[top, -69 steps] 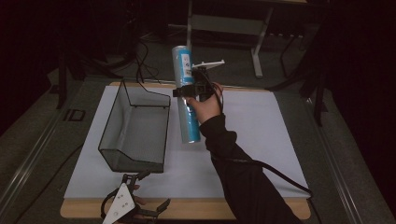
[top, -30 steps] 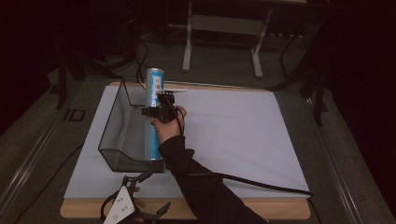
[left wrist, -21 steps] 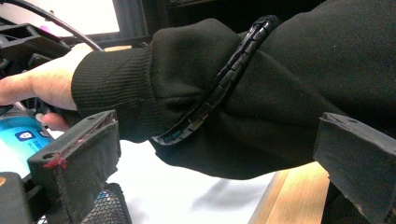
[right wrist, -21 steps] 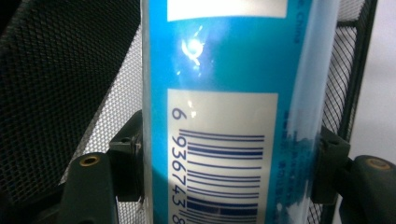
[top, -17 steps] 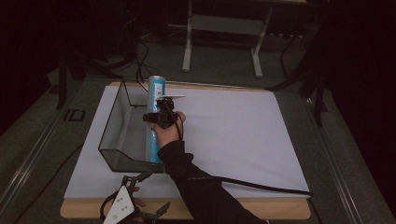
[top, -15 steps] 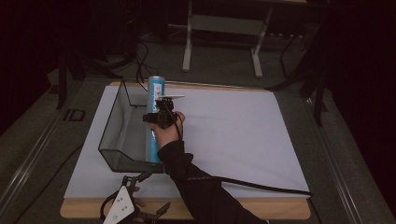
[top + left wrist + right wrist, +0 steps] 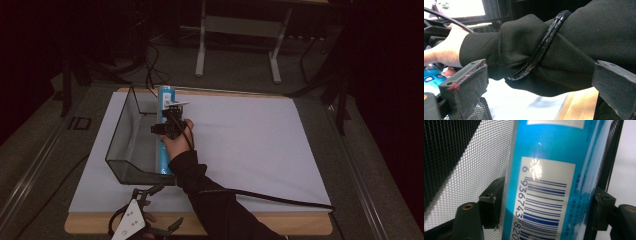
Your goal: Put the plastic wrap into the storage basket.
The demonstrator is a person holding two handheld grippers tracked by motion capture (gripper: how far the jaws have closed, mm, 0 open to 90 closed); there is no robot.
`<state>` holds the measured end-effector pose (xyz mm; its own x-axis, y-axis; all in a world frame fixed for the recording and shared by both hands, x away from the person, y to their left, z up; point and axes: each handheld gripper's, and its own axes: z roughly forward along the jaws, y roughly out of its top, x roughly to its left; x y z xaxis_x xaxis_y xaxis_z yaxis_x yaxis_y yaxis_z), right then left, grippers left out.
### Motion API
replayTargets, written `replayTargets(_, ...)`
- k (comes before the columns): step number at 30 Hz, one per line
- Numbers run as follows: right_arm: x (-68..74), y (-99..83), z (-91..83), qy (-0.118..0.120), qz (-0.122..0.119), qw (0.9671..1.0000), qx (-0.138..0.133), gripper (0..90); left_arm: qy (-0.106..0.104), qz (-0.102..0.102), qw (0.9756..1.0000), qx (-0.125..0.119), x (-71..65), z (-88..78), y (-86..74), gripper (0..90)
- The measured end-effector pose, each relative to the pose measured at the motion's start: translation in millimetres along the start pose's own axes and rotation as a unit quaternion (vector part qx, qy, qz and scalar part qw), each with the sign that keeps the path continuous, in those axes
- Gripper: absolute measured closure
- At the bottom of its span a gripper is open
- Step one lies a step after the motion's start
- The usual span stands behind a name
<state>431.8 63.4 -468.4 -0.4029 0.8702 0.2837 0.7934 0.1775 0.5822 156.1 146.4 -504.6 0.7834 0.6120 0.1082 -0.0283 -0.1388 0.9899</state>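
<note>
Blue can [image 7: 164,131] inside mesh basket [image 7: 123,145], against right wall.

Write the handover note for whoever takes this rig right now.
Right gripper: jaws have just been opening around the blue can, which lies between them; no clear pad pressure now.
Left gripper: open, idle at the table's near edge, holding nothing.
Blue can lies inside the mesh basket, along its right wall.
Done: can placed in basket.
Left: open fully, withdraw the right gripper.
</note>
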Motion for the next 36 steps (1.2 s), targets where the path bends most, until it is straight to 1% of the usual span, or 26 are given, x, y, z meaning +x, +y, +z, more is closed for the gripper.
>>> replayTargets(3,-1.7,-0.9,6.3,-0.013,-0.007,0.9998,0.015,25.7,-0.001,0.0,1.0,-0.001,0.1,-0.4,0.0,1.2)
replayTargets(4,-1.5,-1.7,5.7,-0.019,-0.014,0.9997,0.007,24.7,-0.001,0.0,1.0,-0.001,0.2,-0.5,-0.1,1.3)
replayTargets(6,3.6,-1.0,5.5,-0.041,-0.043,0.9982,0.007,23.0,-0.002,-0.003,1.0,-0.002,0.5,-0.4,-0.1,1.2)
replayTargets(7,4.6,0.3,4.5,-0.046,-0.053,0.9975,0.006,22.5,-0.002,-0.003,1.0,-0.001,0.5,-0.1,-0.1,1.2)
replayTargets(8,4.6,1.5,3.4,-0.048,-0.057,0.9971,0.008,22.3,-0.001,-0.003,1.0,0.0,0.5,0.0,-0.2,1.3)
replayTargets(11,2.4,5.0,0.8,-0.041,-0.053,0.9976,0.018,21.6,-0.002,-0.002,1.0,0.001,0.0,0.4,-0.2,1.2)
replayTargets(13,2.1,7.3,-4.1,-0.042,-0.059,0.9973,0.011,20.8,-0.001,-0.002,1.0,0.001,0.1,0.4,-0.3,1.2)
replayTargets(15,1.3,11.0,-10.9,-0.039,-0.073,0.9966,0.004,19.7,0.0,-0.002,1.0,0.003,0.4,0.3,-0.5,1.3)
replayTargets(16,1.2,13.5,-16.0,-0.032,-0.077,0.9965,-0.001,18.9,0.0,-0.002,1.0,0.003,0.5,0.3,-0.6,1.2)
replayTargets(18,0.7,18.2,-25.2,-0.02,-0.095,0.9952,-0.008,16.1,0.0,-0.002,1.0,0.004,0.5,0.5,-0.8,1.3)
replayTargets(19,-0.3,20.6,-28.5,-0.012,-0.102,0.9947,-0.003,14.8,0.0,-0.002,1.0,0.004,0.3,0.8,-0.8,1.3)
replayTargets(20,-1.3,22.5,-31.3,-0.01,-0.112,0.9936,0.001,14.4,0.0,-0.002,1.0,0.005,0.1,1.1,-0.9,1.2)
replayTargets(21,-2.5,24.0,-34.6,-0.015,-0.122,0.9924,0.001,14.4,-0.001,-0.002,1.0,0.005,0.0,1.2,-0.9,1.2)
replayTargets(24,-10.9,26.5,-44.3,-0.022,-0.134,0.9906,-0.016,14.4,0.0,-0.003,1.0,0.006,0.1,1.8,-1.3,1.2)
replayTargets(28,-25.6,30.8,-56.2,-0.033,-0.145,0.9888,-0.01,14.6,0.0,-0.005,0.9999,0.009,0.8,3.0,-2.1,1.2)
replayTargets(29,-29.8,31.4,-59.5,-0.032,-0.143,0.9891,-0.008,14.9,0.0,-0.005,0.9999,0.01,0.6,3.2,-2.2,1.2)
replayTargets(30,-34.4,31.9,-63.2,-0.025,-0.138,0.9901,-0.006,14.9,0.0,-0.005,0.9999,0.011,0.5,3.2,-2.5,1.2)
replayTargets(32,-42.9,32.6,-70.2,-0.031,-0.14,0.9896,-0.006,14.8,0.001,-0.004,0.9999,0.012,0.2,2.9,-2.7,1.2)
replayTargets(33,-47.6,32.6,-74.4,-0.03,-0.138,0.99,-0.012,14.5,0.002,-0.005,0.9999,0.011,0.2,2.7,-2.7,1.3)
replayTargets(34,-47.6,32.6,-74.4,-0.03,-0.138,0.99,-0.012,14.5,0.002,-0.005,0.9999,0.011,0.2,2.7,-2.7,1.3)
replayTargets(35,-52.1,32.7,-78.5,-0.034,-0.139,0.9895,-0.014,14.6,0.002,-0.007,0.9999,0.011,0.5,2.8,-2.8,1.3)
replayTargets(36,-59.5,32.5,-85.7,-0.039,-0.142,0.989,-0.019,14.4,0.002,-0.007,0.9999,0.011,0.7,2.9,-3.0,1.3)
